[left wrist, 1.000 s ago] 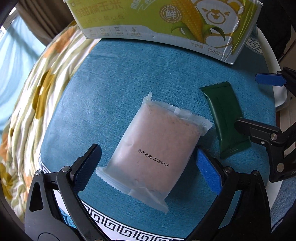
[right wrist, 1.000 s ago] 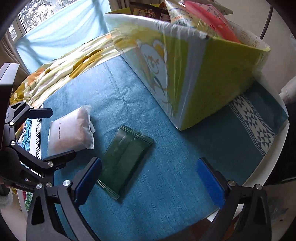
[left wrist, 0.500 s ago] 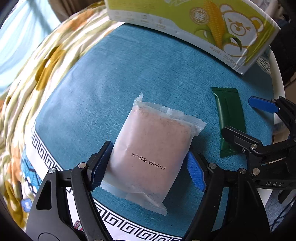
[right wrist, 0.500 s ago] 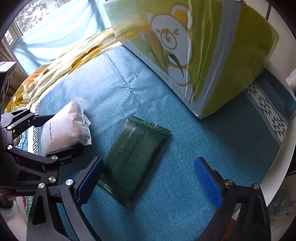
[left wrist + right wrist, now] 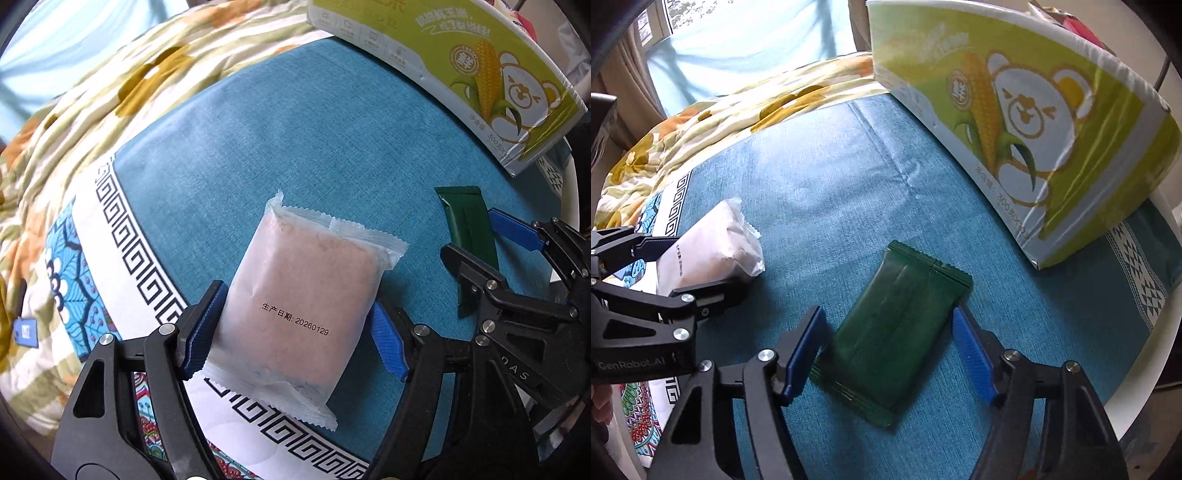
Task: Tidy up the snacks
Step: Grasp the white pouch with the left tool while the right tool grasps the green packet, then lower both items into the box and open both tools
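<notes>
Down on the teal tablecloth (image 5: 295, 122), both grippers are pointing steeply at the snacks. Seen from the left wrist camera, the left gripper (image 5: 295, 328) is straddling a frosted white snack packet (image 5: 303, 295) with a pinkish filling and a printed date line; its jaws are closing, the left blue pad is lying against the packet's long edge and the right pad is sitting at the opposite edge, so the packet is being pinched between them while resting flat on the cloth, its lower seal overlapping the white band with the black key pattern. Just to the right of it, a dark green snack packet (image 5: 467, 236) is lying lengthwise, with the right gripper (image 5: 480, 243) reaching over it. From the right wrist camera, the right gripper (image 5: 886, 350) is closing its jaws around that green packet (image 5: 890, 332), which is lying flat and slightly diagonal between the two blue pads; the pads are standing at its sides, and whether they are pressing on the wrapper yet is hard to tell. At the far side of the cloth, a tall green and white corn carton (image 5: 1034, 122) with a cartoon bear is standing open-topped, with a few packets showing above its rim. A floral quilt (image 5: 92, 92) is lying beyond the cloth on the left.
</notes>
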A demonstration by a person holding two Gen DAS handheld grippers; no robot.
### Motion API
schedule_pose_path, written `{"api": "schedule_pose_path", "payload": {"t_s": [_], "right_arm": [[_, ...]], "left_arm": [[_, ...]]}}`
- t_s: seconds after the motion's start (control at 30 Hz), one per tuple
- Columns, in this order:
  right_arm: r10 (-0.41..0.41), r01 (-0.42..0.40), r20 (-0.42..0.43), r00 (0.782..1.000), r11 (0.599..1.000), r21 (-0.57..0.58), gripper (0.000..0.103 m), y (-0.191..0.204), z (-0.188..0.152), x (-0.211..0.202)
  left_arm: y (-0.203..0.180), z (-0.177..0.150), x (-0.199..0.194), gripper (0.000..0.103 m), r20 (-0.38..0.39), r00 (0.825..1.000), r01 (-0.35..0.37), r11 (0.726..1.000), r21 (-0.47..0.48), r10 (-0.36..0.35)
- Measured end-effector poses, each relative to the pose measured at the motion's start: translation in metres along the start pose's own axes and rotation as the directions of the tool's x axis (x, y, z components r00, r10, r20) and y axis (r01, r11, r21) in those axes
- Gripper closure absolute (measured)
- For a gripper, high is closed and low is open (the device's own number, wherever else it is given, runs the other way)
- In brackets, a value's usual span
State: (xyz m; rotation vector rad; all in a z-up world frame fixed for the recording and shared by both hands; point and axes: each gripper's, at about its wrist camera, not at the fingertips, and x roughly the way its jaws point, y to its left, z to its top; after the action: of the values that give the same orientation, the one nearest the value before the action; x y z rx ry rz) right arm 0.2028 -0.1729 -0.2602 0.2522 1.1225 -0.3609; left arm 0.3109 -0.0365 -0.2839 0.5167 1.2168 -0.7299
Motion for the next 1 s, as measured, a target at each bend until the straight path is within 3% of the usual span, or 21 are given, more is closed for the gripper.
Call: {"api": "schedule_pose_path", "payload": {"t_s": [0.17, 0.33, 0.5, 0.63, 0.73, 1.0], "right_arm": [[0.030, -0.028, 0.019, 0.999, 0.998, -0.060, 0.059, 0.007, 0.004, 0.002], [0.081, -0.080, 0.038, 0.996, 0.996, -0.036, 0.060, 0.000, 0.009, -0.006], [0.131, -0.127, 0.094, 0.987, 0.991, -0.046, 0.060, -0.009, 0.021, -0.040], [0.186, -0.175, 0.162, 0.969, 0.981, -0.079, 0.060, -0.025, 0.035, -0.085], [0.225, -0.207, 0.212, 0.951, 0.973, -0.102, 0.060, -0.045, 0.049, -0.117], [0.283, -0.252, 0.275, 0.919, 0.957, -0.143, 0.060, -0.140, 0.102, -0.164]], "left_arm": [[0.005, -0.013, -0.006, 0.033, -0.003, 1.000, 0.000, 0.998, -0.060, -0.001], [0.001, -0.012, -0.028, 0.034, 0.030, 1.000, 0.002, 0.996, -0.092, 0.000], [-0.013, 0.006, -0.069, 0.034, 0.087, 0.996, -0.011, 0.994, -0.105, 0.020], [-0.034, 0.028, -0.105, 0.034, 0.134, 0.990, -0.034, 0.988, -0.148, 0.054], [-0.055, 0.051, -0.128, 0.034, 0.179, 0.983, -0.012, 0.981, -0.195, 0.048], [-0.135, 0.132, -0.162, 0.034, 0.276, 0.959, 0.022, 0.950, -0.311, 0.069]]}}
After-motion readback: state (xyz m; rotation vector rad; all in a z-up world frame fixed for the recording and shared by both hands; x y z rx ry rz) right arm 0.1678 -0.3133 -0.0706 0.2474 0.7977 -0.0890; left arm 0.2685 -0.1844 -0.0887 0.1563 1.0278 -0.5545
